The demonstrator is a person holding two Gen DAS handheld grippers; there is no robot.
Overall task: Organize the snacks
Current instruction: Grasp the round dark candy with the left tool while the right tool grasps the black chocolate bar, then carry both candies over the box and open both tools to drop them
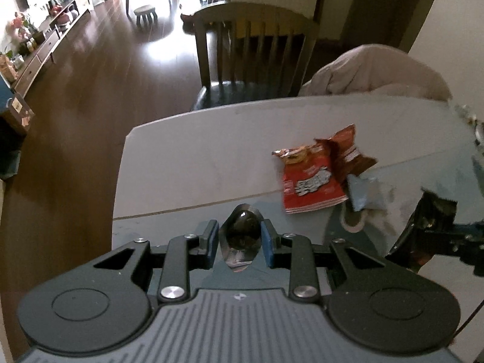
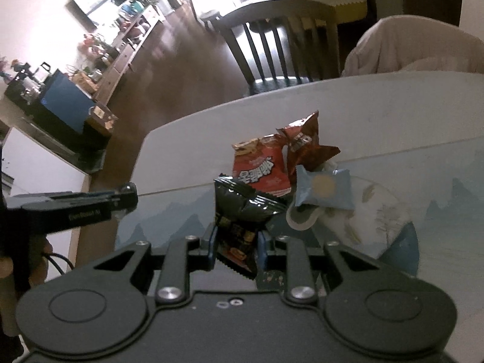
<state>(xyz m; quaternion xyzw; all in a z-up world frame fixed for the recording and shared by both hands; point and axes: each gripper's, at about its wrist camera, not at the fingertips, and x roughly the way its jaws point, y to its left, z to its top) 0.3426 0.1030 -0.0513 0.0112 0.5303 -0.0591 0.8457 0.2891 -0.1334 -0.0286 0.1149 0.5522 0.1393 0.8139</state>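
Your left gripper is clamped on a dark egg pouch, held low over the table near its left edge. To its right on the table lies the red bag, with the brown bag just behind it, overlapping its right edge. The blue packet rests against both, its lower edge over a small dish. Your right gripper grips a black bag, raised just in front of the red one.
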